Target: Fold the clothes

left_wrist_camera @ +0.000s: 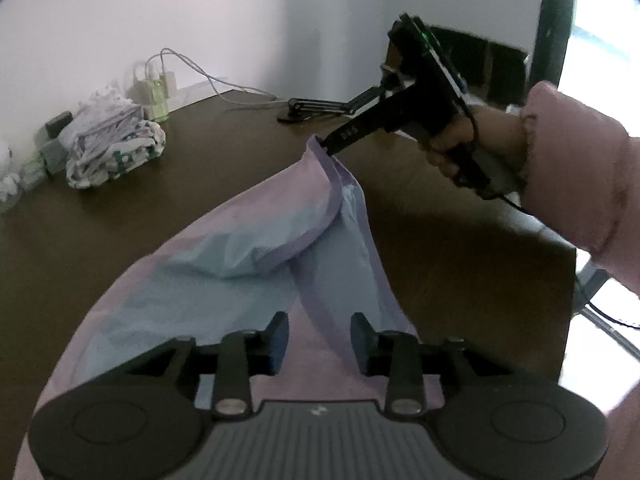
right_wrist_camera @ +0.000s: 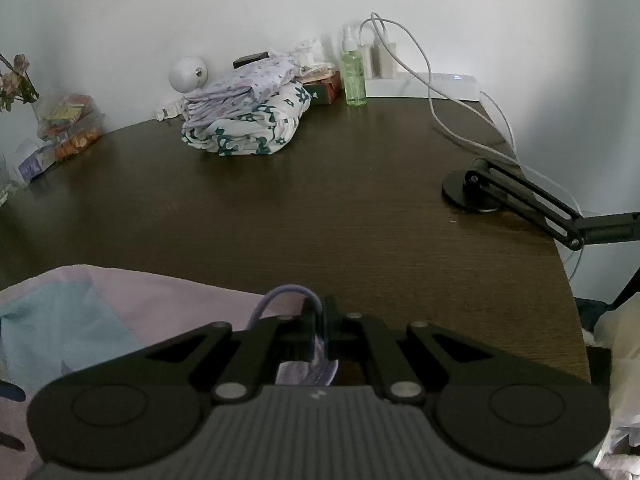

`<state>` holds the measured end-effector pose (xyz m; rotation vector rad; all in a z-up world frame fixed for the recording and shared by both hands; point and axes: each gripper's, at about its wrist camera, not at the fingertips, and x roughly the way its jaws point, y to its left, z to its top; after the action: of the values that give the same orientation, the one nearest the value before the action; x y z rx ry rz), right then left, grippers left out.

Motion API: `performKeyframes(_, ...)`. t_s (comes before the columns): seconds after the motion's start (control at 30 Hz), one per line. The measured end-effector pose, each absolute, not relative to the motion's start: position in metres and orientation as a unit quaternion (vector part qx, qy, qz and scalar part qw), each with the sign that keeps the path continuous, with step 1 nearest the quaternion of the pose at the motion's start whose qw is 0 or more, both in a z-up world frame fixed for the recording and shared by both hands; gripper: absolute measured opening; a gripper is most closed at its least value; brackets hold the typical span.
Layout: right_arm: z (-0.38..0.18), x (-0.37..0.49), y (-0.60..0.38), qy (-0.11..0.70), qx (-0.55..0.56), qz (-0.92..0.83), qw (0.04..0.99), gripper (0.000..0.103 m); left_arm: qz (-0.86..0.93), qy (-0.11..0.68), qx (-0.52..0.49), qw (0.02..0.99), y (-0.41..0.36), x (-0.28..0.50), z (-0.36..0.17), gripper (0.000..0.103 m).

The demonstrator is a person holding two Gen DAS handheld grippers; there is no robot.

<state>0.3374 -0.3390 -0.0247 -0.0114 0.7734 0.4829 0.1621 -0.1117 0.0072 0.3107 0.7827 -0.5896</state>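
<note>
Pastel fabric, pink and pale blue with a lilac bound edge, making up the garment (left_wrist_camera: 248, 240), lying smooth and thin across the near part of the dark wood-grain counter (left_wrist_camera: 460, 248), one corner lifting clear of the surface in a soft peak.

Right tool (left_wrist_camera: 326, 148) pinching that raised corner, black fingers pressing together on the lilac hem; held by a hand (left_wrist_camera: 460, 148) emerging from a quilted pink sleeve (left_wrist_camera: 580, 184). In the right wrist view, the right tool (right_wrist_camera: 323, 320) clamping tight on a loop of the same lilac binding, a scrap of cloth showing behind the jaws.

Left tool (left_wrist_camera: 319, 340) hovering over the flat pink part of the garment, jaws standing narrowly apart, no cloth gripped between the pads. No earlier picture available for comparison.

Resting at the far side of the counter: a folded stack of printed clothes (right_wrist_camera: 244, 120), white cotton-like cloth with green flower shapes under a lilac-patterned layer, soft rounded edges. Standing behind it, against the white wall, a clear green bottle (right_wrist_camera: 354, 76), a white power strip (right_wrist_camera: 424, 84) with a grey cable (right_wrist_camera: 436, 92) trailing over the counter, and a white spherical device (right_wrist_camera: 188, 74). Sitting at the right edge, a black round-based jointed stand (right_wrist_camera: 504, 192).
</note>
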Motion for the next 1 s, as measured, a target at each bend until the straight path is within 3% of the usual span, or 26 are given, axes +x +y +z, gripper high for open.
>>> performKeyframes(0.13,-0.024,0.334,-0.337,0.368,-0.012,0.234,0.9,0.003,-0.23,0.382,0.2,0.872,-0.147,0.171,-0.001,0.032)
performKeyframes(0.3,-0.025,0.333,-0.341,0.364,-0.002,0.241,0.9,0.003,-0.192,0.401,0.187,0.876,-0.155,0.187,-0.008,0.028)
performKeyframes(0.4,-0.026,0.333,-0.345,0.362,0.008,0.245,0.899,0.003,-0.189,0.415,0.154,0.876,-0.151,0.193,-0.007,0.004)
performKeyframes(0.6,-0.029,0.332,-0.349,0.356,0.022,0.25,0.9,0.003,-0.195,0.436,0.095,0.873,-0.136,0.194,-0.001,0.002)
performKeyframes(1.0,-0.033,0.336,-0.358,0.355,0.064,0.246,0.9,0.003,-0.296,0.418,0.119,0.85,-0.145,0.135,0.024,0.002)
